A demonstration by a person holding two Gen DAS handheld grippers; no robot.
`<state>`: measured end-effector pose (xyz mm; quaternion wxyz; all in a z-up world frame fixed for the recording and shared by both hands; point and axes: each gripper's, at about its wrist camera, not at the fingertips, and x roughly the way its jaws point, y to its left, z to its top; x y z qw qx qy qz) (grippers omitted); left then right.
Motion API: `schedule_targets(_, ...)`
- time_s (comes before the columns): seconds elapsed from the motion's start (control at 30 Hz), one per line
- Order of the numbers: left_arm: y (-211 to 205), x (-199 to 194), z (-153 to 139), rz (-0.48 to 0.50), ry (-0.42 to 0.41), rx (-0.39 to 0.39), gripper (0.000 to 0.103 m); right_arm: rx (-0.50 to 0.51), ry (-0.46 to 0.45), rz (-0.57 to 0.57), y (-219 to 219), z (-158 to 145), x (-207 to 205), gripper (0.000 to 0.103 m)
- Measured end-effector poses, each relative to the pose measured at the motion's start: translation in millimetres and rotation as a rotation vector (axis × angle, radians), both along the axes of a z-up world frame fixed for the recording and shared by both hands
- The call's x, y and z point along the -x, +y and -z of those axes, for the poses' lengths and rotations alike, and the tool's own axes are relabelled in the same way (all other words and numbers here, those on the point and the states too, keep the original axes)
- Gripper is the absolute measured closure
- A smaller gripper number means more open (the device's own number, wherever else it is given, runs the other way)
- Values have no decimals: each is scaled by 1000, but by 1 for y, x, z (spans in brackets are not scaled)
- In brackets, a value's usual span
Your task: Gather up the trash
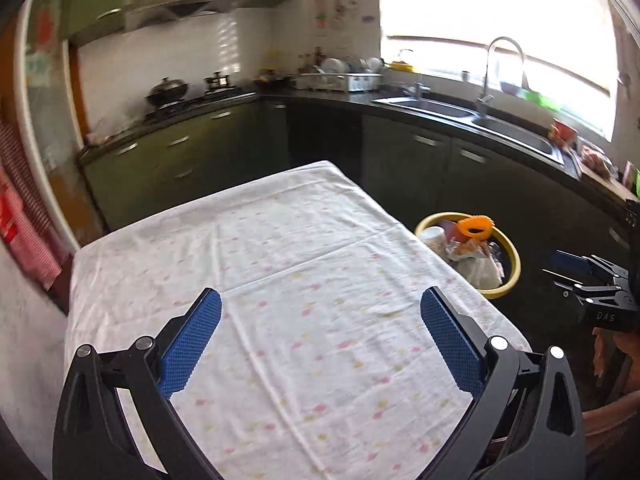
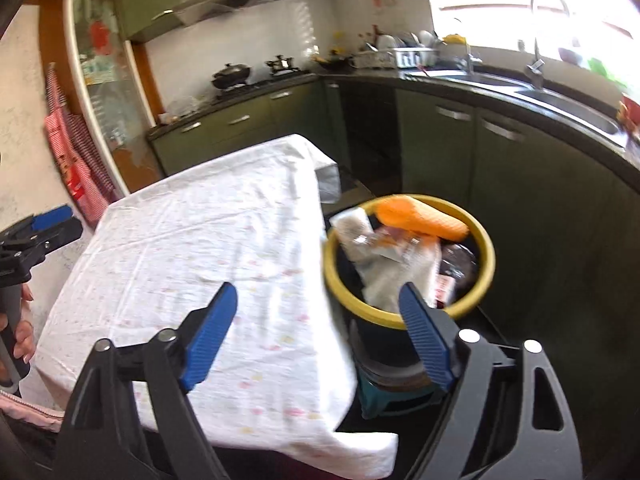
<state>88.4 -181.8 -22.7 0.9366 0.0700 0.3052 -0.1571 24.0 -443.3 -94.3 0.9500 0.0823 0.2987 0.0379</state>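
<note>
A yellow-rimmed bin [image 2: 486,256] stands on the floor right of the table, on a teal stool [image 2: 384,398]. It holds trash: an orange piece [image 2: 420,216], white crumpled paper [image 2: 392,276], a paper cup and wrappers. The bin also shows in the left wrist view [image 1: 514,258]. My left gripper [image 1: 320,304] is open and empty above the table's white flowered cloth [image 1: 280,280]. My right gripper [image 2: 318,296] is open and empty, over the table's right edge beside the bin. The right gripper also shows at the left view's right edge [image 1: 568,264].
Green kitchen cabinets [image 2: 440,140] with a dark counter run behind and to the right. A sink with tap [image 1: 500,76] is under the window. A wok [image 1: 166,90] sits on the stove. A red checked towel [image 2: 76,152] hangs at left.
</note>
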Motion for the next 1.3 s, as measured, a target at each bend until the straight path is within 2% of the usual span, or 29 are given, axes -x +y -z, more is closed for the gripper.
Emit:
schedule_targets(0.07, 38, 13, -4, -108, -8, 16, 5, 32, -28, -22, 17, -10, 6, 8)
schedule_targets(0.13, 72, 27, -9, -198, -16, 48, 5, 52, -52, -38, 31, -20, 13, 7)
schedule_targets(0.2, 98, 39, -13, -252, -16, 71, 5, 80, -69, -44, 43, -30, 22, 7)
schedule_targets(0.37, 138, 81, -15, -347, -61, 47, 5, 123, -112, -43, 61, -50, 50, 7)
schedule_targets(0.5, 152, 99, -15, -338, -65, 81, 5, 127, -137, -37, 62, -57, 65, 7)
schedule_targets(0.67, 142, 119, -23, -328, -127, 65, 5, 128, -163, -30, 60, -63, 74, 7)
schedule_targets(0.8, 135, 135, -31, -308, -160, 101, 5, 127, -176, -18, 60, -66, 77, 7)
schedule_targets(1.3, 135, 133, -24, -329, -134, 89, 5, 116, -160, -29, 62, -60, 70, 7)
